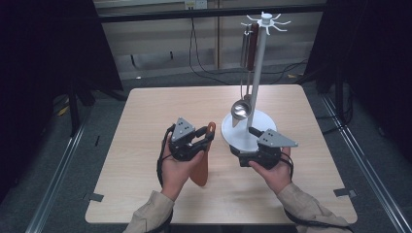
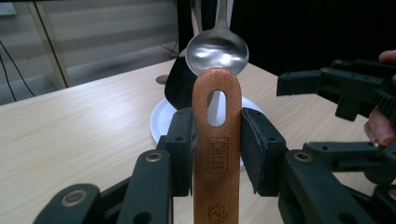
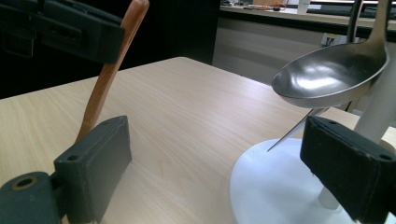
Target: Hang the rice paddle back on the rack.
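- Wood table (image 1: 145, 116), dark surround, white rack (image 1: 248, 127) at about 2 o'clock from centre.
- Ladle (image 1: 240, 109) and a dark-handled tool already hanging on rack.
- Left gripper (image 1: 201, 138) clamped on spatula (image 1: 200, 170) handle, hang-hole end at 12, blade off table.
- Right gripper (image 1: 252, 132) wide, empty, at rack base.
- Judged midway: spatula lifted, not yet hooked.

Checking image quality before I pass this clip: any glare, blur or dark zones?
High view: corners black, table evenly lit. Left gripper view: wooden spatula sharp, glare on ladle bowl. Right gripper view: near claw pads soft, ladle shows bright highlights.
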The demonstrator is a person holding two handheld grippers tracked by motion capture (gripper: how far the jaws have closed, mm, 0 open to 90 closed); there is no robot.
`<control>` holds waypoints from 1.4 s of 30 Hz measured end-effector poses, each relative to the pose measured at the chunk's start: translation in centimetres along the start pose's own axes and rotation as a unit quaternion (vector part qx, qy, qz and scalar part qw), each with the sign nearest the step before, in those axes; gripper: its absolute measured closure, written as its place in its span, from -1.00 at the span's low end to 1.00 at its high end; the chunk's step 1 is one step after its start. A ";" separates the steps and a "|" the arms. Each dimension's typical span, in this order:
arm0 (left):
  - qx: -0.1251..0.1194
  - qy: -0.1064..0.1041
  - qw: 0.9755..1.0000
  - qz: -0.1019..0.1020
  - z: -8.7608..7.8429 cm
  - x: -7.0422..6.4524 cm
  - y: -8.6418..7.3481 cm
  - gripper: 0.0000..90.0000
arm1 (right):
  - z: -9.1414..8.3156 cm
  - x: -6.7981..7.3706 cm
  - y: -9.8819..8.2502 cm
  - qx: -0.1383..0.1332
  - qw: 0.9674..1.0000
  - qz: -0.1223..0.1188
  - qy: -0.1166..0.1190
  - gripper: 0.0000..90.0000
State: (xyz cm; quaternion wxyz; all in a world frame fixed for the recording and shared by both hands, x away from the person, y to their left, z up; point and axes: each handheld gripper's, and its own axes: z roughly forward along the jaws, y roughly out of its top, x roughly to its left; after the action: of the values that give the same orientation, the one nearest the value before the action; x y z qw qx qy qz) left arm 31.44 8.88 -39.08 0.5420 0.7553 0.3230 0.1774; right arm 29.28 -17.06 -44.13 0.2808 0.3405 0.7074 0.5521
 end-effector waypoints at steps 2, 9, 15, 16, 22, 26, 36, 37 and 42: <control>-0.006 -0.002 1.000 0.001 0.0 0.0 0.0 0.47 | 0.0 0.0 0.0 0.001 1.000 0.001 0.002 -0.80; -0.033 -0.002 0.999 0.003 -0.5 -0.4 0.6 0.47 | 0.4 0.6 0.1 0.000 1.000 0.007 0.014 -0.80; -0.043 -0.001 0.999 0.002 -0.6 -0.5 0.8 0.47 | 0.8 1.1 0.2 -0.001 1.000 0.004 0.022 -0.80; -0.043 -0.001 0.999 0.002 -0.6 -0.5 0.8 0.47 | 0.9 1.2 0.2 -0.001 1.000 0.003 0.025 -0.80; -0.053 -0.003 0.999 0.003 -0.6 -0.8 1.1 0.46 | 0.9 1.5 0.5 -0.007 1.000 0.009 0.025 -0.74; -0.056 -0.002 0.998 0.000 -0.5 -1.0 1.3 0.46 | 0.8 2.0 1.0 -0.024 0.999 0.017 0.030 -0.61; -0.064 -0.006 0.998 0.003 -0.2 -1.5 1.8 0.46 | 0.8 2.8 1.6 -0.037 0.998 0.040 0.036 -0.26; -0.065 -0.003 0.998 0.001 -0.2 -1.7 1.8 0.46 | 0.9 2.8 1.7 -0.034 0.998 0.045 0.039 -0.16; -0.066 -0.006 0.998 -0.003 0.0 -1.8 1.9 0.46 | 1.2 3.0 1.9 -0.037 0.997 0.054 0.043 0.02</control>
State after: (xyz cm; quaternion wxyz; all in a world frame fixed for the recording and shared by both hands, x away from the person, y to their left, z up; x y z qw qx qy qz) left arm 30.68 7.25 -37.15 0.5927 0.7181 0.3097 0.1924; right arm 28.69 -13.67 -42.58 0.2327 0.3434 0.6788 0.6059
